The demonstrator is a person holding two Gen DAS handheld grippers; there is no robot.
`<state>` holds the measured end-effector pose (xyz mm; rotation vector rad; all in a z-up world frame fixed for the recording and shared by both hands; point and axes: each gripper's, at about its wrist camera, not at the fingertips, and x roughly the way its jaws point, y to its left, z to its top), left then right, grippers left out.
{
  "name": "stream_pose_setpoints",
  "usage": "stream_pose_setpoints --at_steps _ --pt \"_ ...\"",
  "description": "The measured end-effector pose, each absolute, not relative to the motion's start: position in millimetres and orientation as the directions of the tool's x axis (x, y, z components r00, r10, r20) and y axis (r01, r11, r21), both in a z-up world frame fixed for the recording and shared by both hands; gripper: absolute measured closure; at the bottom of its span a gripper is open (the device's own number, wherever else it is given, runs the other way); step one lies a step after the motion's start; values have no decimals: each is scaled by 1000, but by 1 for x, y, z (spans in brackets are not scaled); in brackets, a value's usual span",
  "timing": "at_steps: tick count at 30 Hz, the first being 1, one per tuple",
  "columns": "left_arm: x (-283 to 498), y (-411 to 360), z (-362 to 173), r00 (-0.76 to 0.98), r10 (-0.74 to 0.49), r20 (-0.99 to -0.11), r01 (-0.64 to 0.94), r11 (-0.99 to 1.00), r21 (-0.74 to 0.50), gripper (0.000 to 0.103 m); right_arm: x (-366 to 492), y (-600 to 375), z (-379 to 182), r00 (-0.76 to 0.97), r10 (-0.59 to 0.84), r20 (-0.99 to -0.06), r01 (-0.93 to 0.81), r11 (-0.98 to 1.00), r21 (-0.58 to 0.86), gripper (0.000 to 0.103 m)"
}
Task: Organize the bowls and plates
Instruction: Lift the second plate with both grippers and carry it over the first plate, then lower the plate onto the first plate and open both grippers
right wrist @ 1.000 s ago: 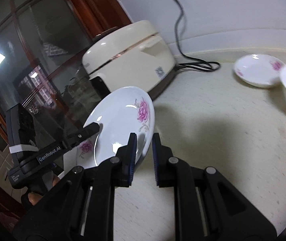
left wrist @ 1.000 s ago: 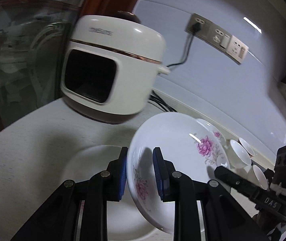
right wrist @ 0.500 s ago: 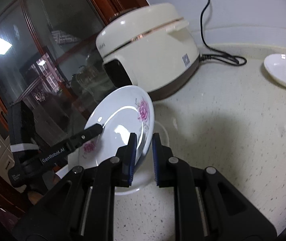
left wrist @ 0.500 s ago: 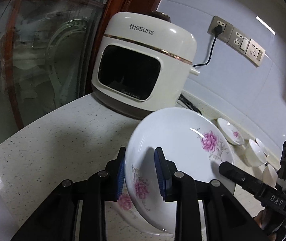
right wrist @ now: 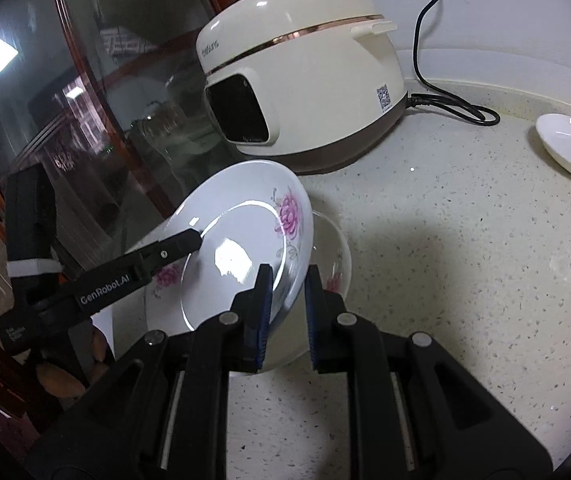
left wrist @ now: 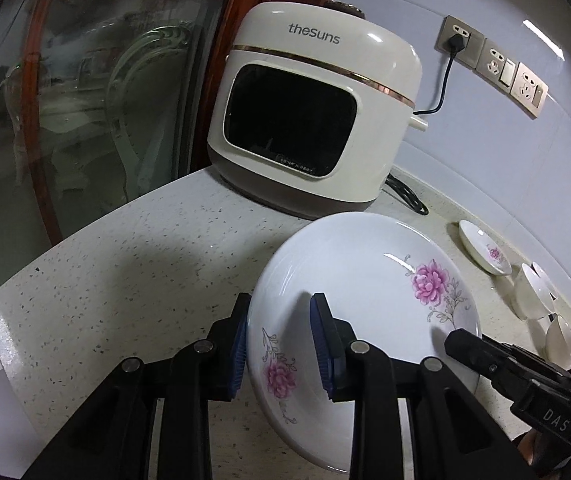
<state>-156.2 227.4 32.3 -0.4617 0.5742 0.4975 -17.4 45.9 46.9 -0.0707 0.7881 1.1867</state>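
A white plate with pink flowers (left wrist: 365, 300) is held tilted in the air between both grippers. My left gripper (left wrist: 281, 344) is shut on its near rim. My right gripper (right wrist: 287, 312) is shut on the opposite rim of the same plate (right wrist: 237, 256). A second flowered plate (right wrist: 331, 264) lies flat on the counter just under and behind it. A small flowered plate (right wrist: 569, 148) lies at the far right, also seen in the left wrist view (left wrist: 483, 252). White bowls (left wrist: 531, 296) stand beyond it.
A cream rice cooker (left wrist: 313, 120) stands at the back with its black cord (right wrist: 457, 108) across the counter to a wall socket (left wrist: 459, 42). A glass cabinet door with a wood frame (left wrist: 85, 92) is at the left. The speckled counter's edge (left wrist: 1, 320) is near left.
The held plate has been carried lower and nearer the counter's front, over the flat plate. Both grippers stay shut on it.
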Motion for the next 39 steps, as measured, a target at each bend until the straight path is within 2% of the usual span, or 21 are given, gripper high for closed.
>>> stream_pose_setpoints --at_steps 8,12,21,22,23,25,27,29,33,35,39 --pt "-149 221 28 719 312 -621 -551 800 -236 73 -16 46 44 191 757 -625 -838 457 297 83" --pt "-144 217 29 717 312 -623 -542 811 -218 70 -12 44 43 205 748 -631 -828 477 295 74" --pt "-146 217 28 709 324 -626 -555 805 -212 66 -17 47 43 208 735 -645 -841 471 265 70" --pt "-146 217 28 709 325 -626 -556 804 -212 62 -18 47 43 209 734 -647 -843 471 262 69" --pt "-146 217 28 705 325 -630 -560 800 -215 54 -19 48 44 213 732 -647 -844 471 255 64" --pt "-147 222 26 704 316 -636 -569 787 -238 45 -22 48 47 233 733 -639 -849 474 234 55" --pt "-153 228 25 714 315 -625 -583 763 -281 43 -28 44 53 297 732 -613 -853 492 174 35" --pt "-159 232 26 724 317 -612 -590 744 -313 38 -35 41 59 366 728 -580 -856 508 97 25" --pt "-162 232 28 730 331 -598 -599 730 -328 32 -32 38 59 386 717 -580 -845 527 89 24" --pt "-163 228 30 736 336 -587 -596 734 -326 27 -24 35 59 395 710 -584 -829 549 107 24" --pt "-160 218 36 739 349 -576 -593 742 -312 23 -6 26 58 426 674 -603 -781 611 131 24"
